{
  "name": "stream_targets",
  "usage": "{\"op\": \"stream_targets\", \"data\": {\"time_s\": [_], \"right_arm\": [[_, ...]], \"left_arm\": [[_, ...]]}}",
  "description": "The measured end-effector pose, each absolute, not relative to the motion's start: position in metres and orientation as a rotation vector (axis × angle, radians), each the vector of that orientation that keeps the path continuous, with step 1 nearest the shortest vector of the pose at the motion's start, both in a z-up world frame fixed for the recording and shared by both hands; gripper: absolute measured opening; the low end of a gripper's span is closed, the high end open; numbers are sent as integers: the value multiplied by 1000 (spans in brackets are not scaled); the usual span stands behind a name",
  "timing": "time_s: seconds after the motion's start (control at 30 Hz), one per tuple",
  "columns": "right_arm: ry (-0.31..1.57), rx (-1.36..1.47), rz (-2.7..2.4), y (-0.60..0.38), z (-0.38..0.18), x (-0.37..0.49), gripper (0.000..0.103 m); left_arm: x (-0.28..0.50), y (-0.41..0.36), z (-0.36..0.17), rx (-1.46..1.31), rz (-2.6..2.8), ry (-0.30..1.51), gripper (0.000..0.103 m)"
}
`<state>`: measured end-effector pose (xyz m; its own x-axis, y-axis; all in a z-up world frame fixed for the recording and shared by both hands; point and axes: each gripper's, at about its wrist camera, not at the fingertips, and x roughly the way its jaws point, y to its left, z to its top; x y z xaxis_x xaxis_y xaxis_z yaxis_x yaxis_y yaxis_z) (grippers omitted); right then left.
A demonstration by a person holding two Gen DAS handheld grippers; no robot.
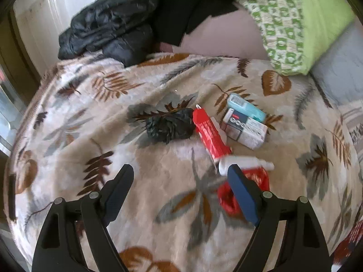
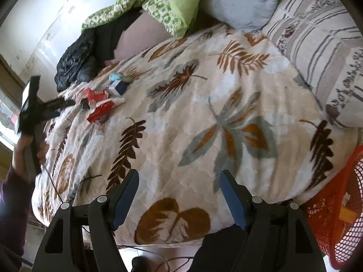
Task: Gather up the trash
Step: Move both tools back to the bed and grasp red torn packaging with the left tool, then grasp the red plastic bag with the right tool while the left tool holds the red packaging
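left gripper (image 1: pixel 179 176) open above red wrapper (image 1: pixel 226 199) (bed blanket (image 1: pixel 158 86)).

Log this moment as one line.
left gripper: open, empty | right gripper: open, empty | trash: on blanket | basket: beside bed

Left gripper (image 1: pixel 180 178) pointed steeply down, jaws wide apart, nothing between them. Right gripper (image 2: pixel 179 182) likewise angled down, jaws apart and empty. Left hand (image 2: pixel 25 151) gripped its handle.
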<state>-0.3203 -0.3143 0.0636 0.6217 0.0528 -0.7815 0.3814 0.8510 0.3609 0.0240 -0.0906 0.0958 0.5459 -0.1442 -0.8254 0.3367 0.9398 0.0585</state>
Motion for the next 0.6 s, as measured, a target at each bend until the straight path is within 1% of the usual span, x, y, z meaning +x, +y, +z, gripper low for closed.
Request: {"op": "stream_targets", "data": {"time_s": [0.3,0.33,0.37,0.4,0.43,0.5,0.6], "right_arm": [[935,517,-164,-308,47,-296,77],[943,514,-156,-306,44,-292,77],[948,510,-152,-305,43,-288,77],[953,497,-143,-302,42,-282,77],[955,485,-135,-299,43,-278,77],[956,460,-112,-293,45,-267,77],[950,420,-65,-282,48,-247,77]], "left_arm": [[76,-128,57,204,-278,1029,84],[80,-132,49,215,-281,1042,81],[80,-133,45,222,-276,1049,52],[81,-134,42,228,-271,1062,14],[80,-131,38,216,-265,1096,18],[72,-125,42,179,-282,1083,14],[46,-113,58,203,-286,1026,14]]}}
